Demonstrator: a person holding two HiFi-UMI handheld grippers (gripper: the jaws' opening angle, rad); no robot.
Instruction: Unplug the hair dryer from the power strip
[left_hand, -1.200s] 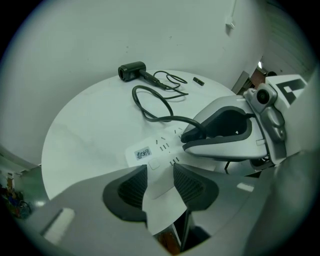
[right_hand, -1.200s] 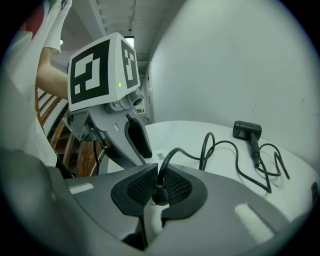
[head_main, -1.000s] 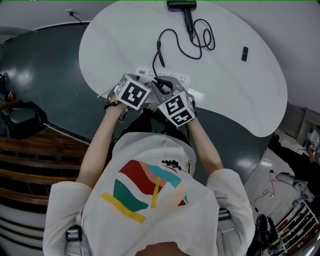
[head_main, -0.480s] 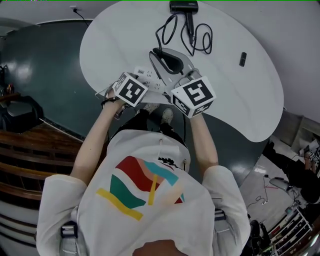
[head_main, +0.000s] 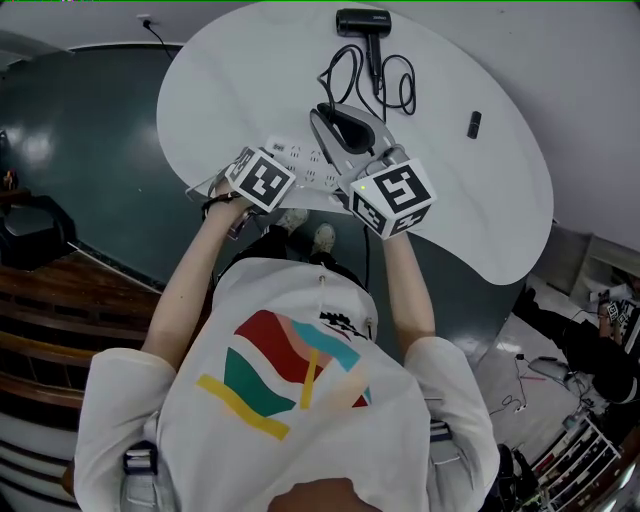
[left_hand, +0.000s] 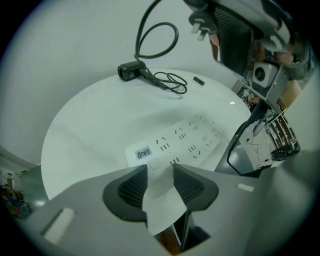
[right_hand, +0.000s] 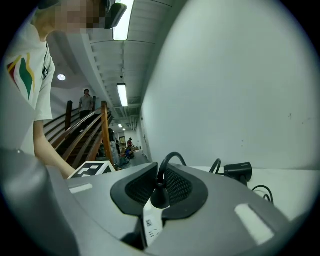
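The white power strip (head_main: 300, 158) lies near the front edge of the white table (head_main: 230, 70). My left gripper (head_main: 270, 160) points steeply down, its jaws shut on the strip's near end (left_hand: 161, 200). My right gripper (head_main: 324, 114) hangs above the strip, nearly level, shut on the hair dryer's plug (right_hand: 153, 212). The plug's prongs (left_hand: 201, 27) show bare in the air in the left gripper view. The black cord (head_main: 345, 72) loops back to the black hair dryer (head_main: 362, 22) at the table's far edge.
A small black object (head_main: 474, 125) lies at the table's right. The strip's sockets (left_hand: 192, 137) show nothing plugged in. Dark floor surrounds the table, with a staircase (right_hand: 85, 132) at the left and people far off.
My right gripper has lifted up and away from the power strip with the plug in it, dragging the cord into a tighter loop. The left gripper kept still on the strip.
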